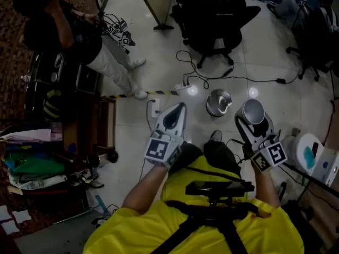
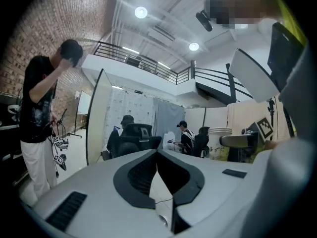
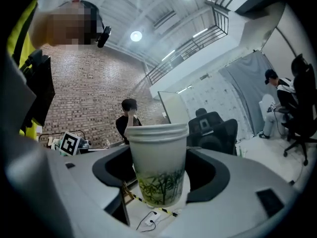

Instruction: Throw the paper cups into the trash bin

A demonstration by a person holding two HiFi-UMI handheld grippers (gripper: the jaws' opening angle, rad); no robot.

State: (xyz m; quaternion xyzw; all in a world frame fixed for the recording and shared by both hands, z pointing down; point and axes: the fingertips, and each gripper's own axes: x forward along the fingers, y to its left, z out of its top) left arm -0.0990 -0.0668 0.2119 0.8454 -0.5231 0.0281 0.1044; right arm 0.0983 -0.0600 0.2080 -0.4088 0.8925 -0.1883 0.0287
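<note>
A white paper cup [image 3: 157, 162] with a green bamboo print stands upright between the jaws of my right gripper [image 3: 158, 155], which is shut on it. In the head view the same cup [image 1: 253, 111] shows its open mouth above my right gripper [image 1: 253, 121], at the right. A shiny metal trash bin [image 1: 218, 102] stands on the floor ahead, just left of the cup. My left gripper [image 1: 180, 109] is held up at the left of the bin. Its jaws meet at the tip with nothing between them, as the left gripper view [image 2: 157, 152] shows.
A black office chair [image 1: 214, 15] stands beyond the bin. A power strip with cables [image 1: 185, 87] and striped floor tape [image 1: 143, 94] lie on the pale floor. A person [image 1: 69, 30] stands at the far left, near a cluttered wooden bench [image 1: 95, 126]. A white device [image 1: 312, 155] sits at the right.
</note>
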